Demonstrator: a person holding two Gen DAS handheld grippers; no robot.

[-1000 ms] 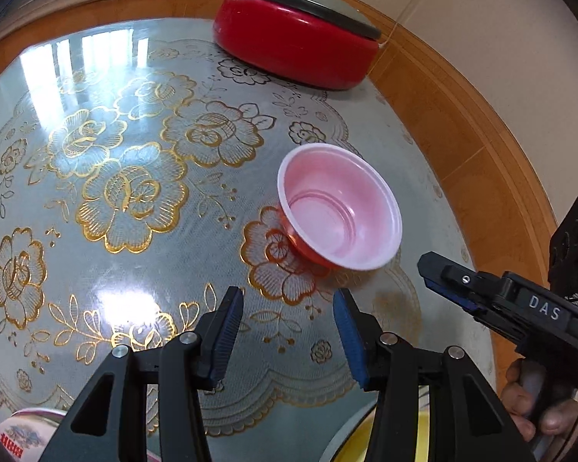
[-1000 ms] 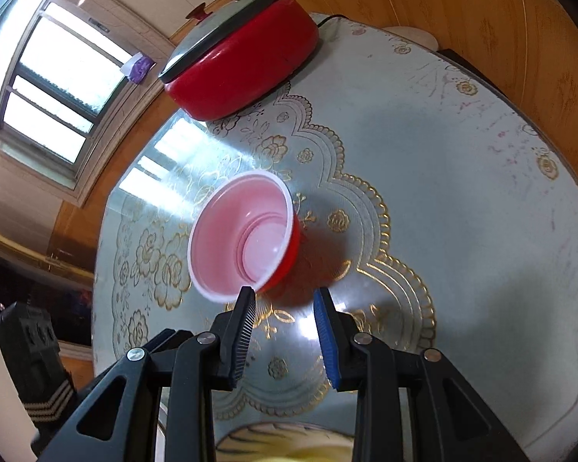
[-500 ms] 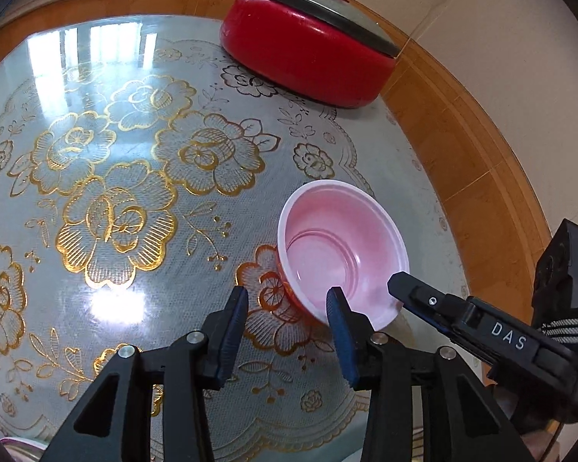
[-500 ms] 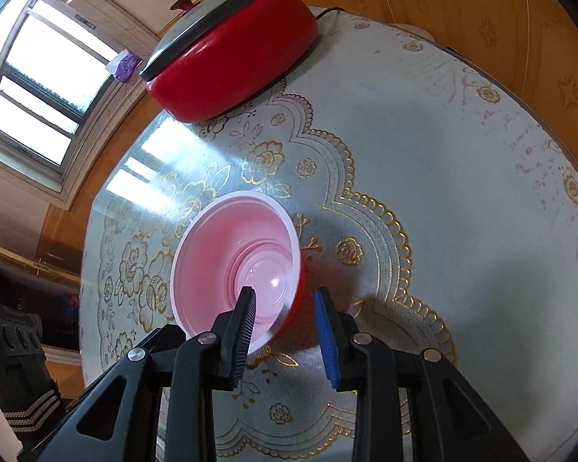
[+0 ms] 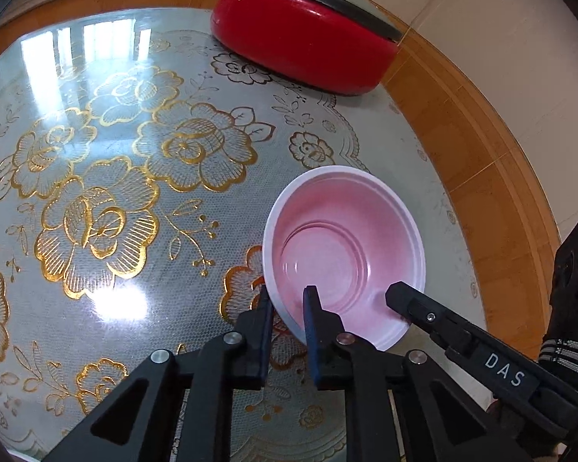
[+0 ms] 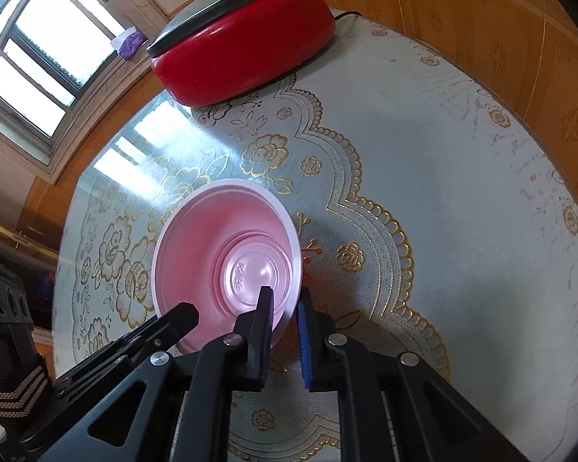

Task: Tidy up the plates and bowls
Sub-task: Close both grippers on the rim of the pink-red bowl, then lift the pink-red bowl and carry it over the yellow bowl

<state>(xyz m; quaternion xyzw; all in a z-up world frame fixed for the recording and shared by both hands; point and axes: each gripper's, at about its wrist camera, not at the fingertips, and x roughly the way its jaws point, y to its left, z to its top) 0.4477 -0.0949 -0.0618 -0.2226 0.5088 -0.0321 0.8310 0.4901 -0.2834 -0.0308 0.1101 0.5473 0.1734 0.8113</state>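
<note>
Both claws, the left claw [image 5: 287,302] and right claw [image 6: 285,304], have just closed onto the near rim of a light, thin, flexible pink plastic bowl [image 5: 343,246], its best hold.

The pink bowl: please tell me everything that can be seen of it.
The pink bowl is round, looks like thin plastic, pale pink inside with a white rim, red outside, and embossed marks on its bottom. It is empty, upright, on the flowered table cover. The left gripper and the right gripper have just closed on its near rim, each with one finger inside.
</note>
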